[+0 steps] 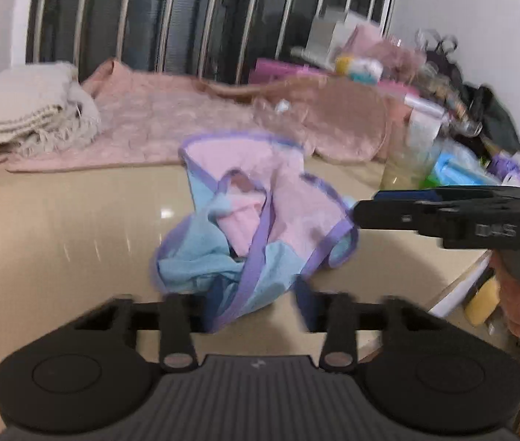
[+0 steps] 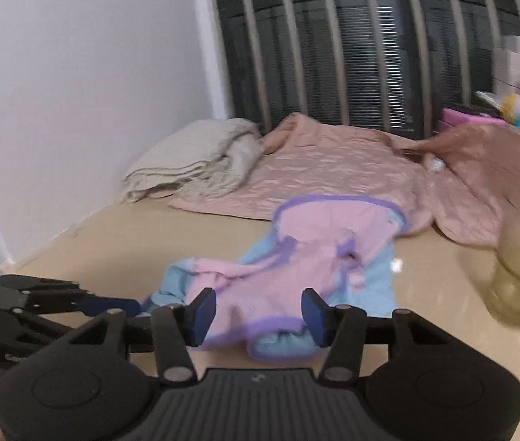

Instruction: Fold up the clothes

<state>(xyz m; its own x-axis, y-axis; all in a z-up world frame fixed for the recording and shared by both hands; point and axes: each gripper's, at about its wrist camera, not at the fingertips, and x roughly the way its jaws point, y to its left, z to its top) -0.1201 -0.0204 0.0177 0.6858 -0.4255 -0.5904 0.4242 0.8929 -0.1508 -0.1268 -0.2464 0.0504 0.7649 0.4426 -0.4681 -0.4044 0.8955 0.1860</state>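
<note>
Lying crumpled, pink-blue garment [image 2: 296, 279], beige tabletop [image 2: 113, 250]

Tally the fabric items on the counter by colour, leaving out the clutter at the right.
Pink-and-blue garment with purple trim: 1
Peach-pink quilted cover: 1, apparently one piece
Beige folded blanket: 1
Total: 3

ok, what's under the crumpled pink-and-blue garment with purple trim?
The pink-and-blue garment with purple trim lies on the glossy beige tabletop, which shows all around it. Its far edge overlaps the pink quilted blanket. Anything beneath the folds is covered.
</note>
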